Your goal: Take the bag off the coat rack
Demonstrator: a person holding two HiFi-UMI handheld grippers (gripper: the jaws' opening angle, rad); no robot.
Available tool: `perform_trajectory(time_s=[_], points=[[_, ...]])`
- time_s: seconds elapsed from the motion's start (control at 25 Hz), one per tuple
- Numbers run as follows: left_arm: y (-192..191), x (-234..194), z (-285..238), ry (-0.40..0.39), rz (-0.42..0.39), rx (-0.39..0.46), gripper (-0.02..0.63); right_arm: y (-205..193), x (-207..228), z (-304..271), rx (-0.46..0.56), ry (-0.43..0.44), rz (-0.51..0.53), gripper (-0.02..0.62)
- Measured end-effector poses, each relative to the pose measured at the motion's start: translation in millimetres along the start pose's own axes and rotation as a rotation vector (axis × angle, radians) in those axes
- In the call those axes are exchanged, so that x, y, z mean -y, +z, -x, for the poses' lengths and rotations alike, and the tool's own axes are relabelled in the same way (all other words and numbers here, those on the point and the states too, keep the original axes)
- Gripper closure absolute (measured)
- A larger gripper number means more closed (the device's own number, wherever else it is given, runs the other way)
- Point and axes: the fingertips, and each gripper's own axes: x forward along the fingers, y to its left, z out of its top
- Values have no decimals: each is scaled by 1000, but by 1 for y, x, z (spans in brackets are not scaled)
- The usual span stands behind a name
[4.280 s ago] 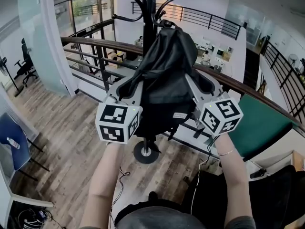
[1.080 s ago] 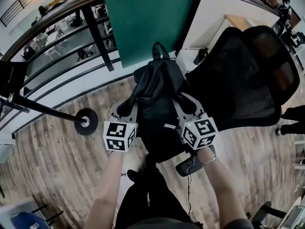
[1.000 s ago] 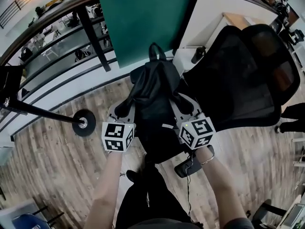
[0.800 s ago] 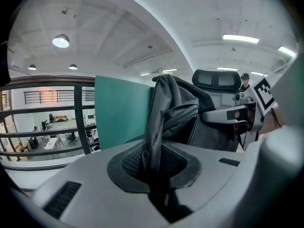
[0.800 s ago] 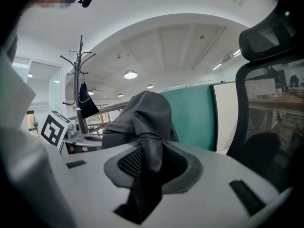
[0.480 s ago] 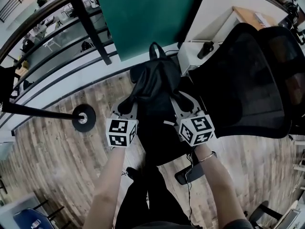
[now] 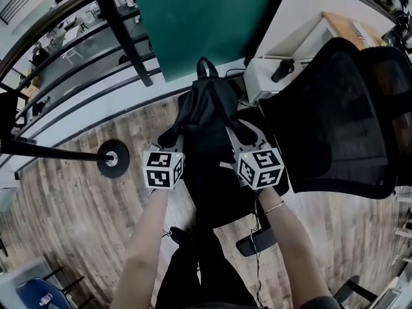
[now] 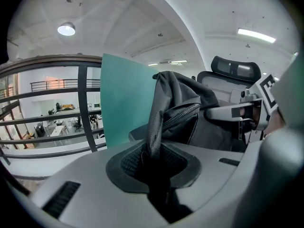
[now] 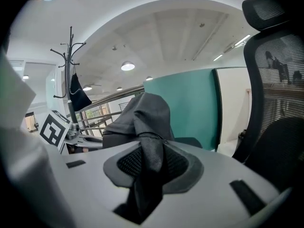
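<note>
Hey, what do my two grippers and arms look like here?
The left gripper and right gripper have light grey bodies with dark textured pads; each carries a white cube with black square markers. The forearms are unsleeved; a thin bracelet circles the right wrist.

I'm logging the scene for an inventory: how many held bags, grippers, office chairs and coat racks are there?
Black bag, held: 1
Grippers: 2 (left gripper, right gripper)
Office chair: 1
Coat rack: 1
Total: 5
</note>
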Motion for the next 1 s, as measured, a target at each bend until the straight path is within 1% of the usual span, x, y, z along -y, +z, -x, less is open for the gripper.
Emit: perform_trajectory(time_s=[0.32, 0.48, 0.8, 1.0], points=[[-4, -17, -24, 23, -7, -29, 531, -3, 11, -25, -12, -12, -3, 488], [-2, -21, -31, 33, -9, -34, 517, -2, 18, -31, -10, -22, -8, 477], [-2, -33, -41, 51, -8, -52, 494, 1, 23, -40, 3, -57, -27, 444], [-4, -38, -43, 61, 8, -70, 472, 0, 27, -40, 11, -73, -62, 416]])
